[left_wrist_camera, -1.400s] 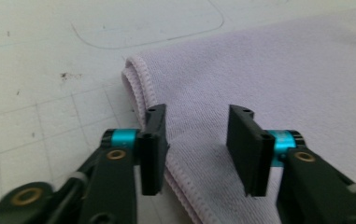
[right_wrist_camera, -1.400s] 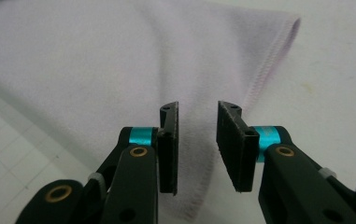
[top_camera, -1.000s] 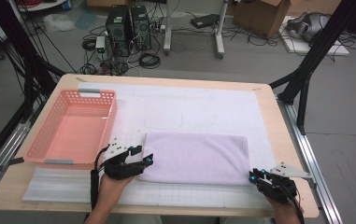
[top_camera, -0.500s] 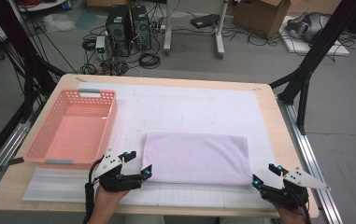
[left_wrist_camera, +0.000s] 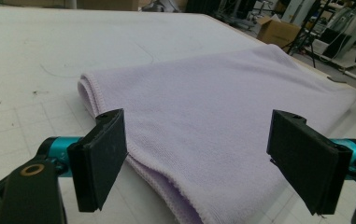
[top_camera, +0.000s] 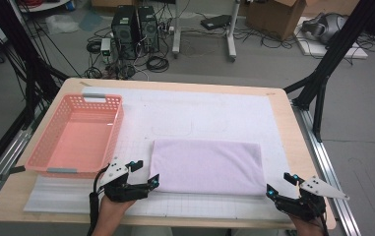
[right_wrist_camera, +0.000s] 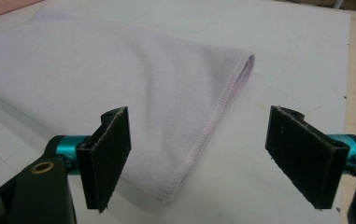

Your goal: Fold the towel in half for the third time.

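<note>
Left tool (top_camera: pixel 144 174) jaws wide apart, just opened, nothing between them; sits at near-left corner of folded lilac towel (top_camera: pixel 208 166); right tool (top_camera: pixel 280 185) likewise just opened and spread, clear of the cloth, off the near-right corner. Towel lies flat on the white mat (top_camera: pixel 214 113) mid-desk, doubled, hemmed edges stacked; likely one tool at each corner so the next fold or lift goes evenly. Pink basket (top_camera: pixel 77 135) stands left of the towel, apart from it, nothing inside; probably where the towel will go.
</note>
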